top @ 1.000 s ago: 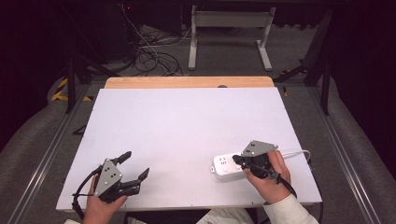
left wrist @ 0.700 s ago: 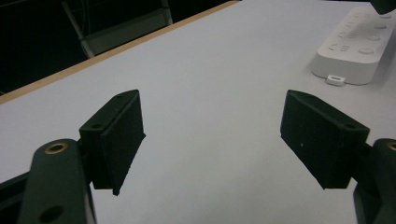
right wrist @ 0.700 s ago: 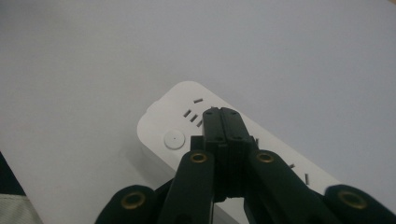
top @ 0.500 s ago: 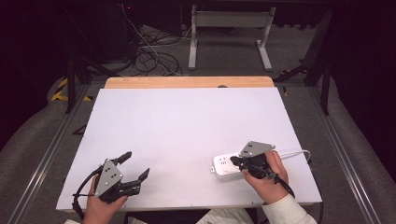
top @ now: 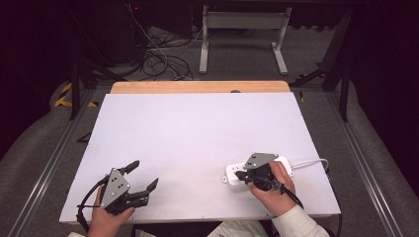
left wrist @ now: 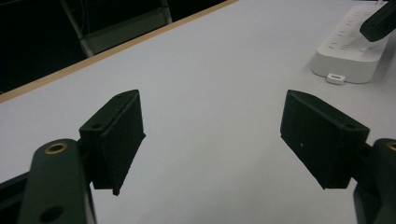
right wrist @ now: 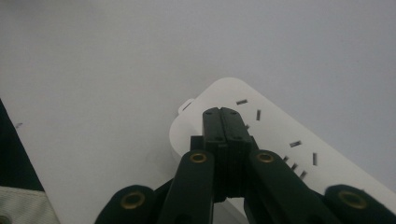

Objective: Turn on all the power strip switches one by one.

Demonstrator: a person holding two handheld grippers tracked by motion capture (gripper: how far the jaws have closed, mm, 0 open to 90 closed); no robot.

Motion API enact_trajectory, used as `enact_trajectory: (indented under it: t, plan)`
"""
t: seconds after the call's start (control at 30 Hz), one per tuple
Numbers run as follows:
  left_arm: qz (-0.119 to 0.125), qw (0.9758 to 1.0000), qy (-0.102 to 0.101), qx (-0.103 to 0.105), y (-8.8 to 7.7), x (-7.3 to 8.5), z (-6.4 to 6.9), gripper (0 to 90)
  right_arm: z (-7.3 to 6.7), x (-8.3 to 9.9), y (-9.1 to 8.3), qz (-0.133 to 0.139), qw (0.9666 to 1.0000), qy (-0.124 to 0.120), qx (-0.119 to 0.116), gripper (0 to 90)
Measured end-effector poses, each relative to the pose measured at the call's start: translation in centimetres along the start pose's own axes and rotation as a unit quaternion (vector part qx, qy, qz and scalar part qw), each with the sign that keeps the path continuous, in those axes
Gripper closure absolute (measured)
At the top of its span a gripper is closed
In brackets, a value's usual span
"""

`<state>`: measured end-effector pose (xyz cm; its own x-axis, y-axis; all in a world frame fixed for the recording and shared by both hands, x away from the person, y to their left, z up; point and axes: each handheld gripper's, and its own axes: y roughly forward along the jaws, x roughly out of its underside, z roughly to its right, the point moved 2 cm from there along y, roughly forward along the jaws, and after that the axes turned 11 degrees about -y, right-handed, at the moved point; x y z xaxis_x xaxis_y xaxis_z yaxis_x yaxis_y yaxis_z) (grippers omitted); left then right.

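Note:
A white power strip lies flat at the table's near right, with its white cable running off to the right. My right gripper is shut with nothing between its jaws, its tips over the strip's left end. In the right gripper view the closed tips sit on or just above the strip's top, beside the socket slots; I cannot tell if they touch. My left gripper rests wide open at the near left, holding nothing. In its view the strip lies far right.
The white table top has a wooden strip along its far edge. Beyond it are a metal stand and loose cables on the floor. Rails run along both sides of the table.
My right gripper has slid left along the power strip toward its left end. The strip and the left gripper have stayed put.

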<state>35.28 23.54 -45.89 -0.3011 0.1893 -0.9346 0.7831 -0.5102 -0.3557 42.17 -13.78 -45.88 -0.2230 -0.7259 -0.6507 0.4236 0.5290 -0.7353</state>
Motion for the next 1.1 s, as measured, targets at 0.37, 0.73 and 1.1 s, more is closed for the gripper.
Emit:
enact_trajectory:
  t: [0.37,0.73,1.1]
  plan:
    - [-0.002,1.0000,0.002,-0.001,0.03,0.00,-0.02,22.1,-0.20,0.01,0.60,-0.019,0.9998,-0.001,-0.005,90.0]
    - [-0.001,1.0000,0.001,-0.001,0.01,0.01,0.06,22.1,-0.33,-0.18,0.77,-0.033,0.9994,-0.007,-0.003,90.0]
    - [-0.001,1.0000,-0.002,0.001,0.03,0.04,0.12,22.1,-0.45,-0.15,0.91,-0.039,0.9992,0.001,0.000,90.0]
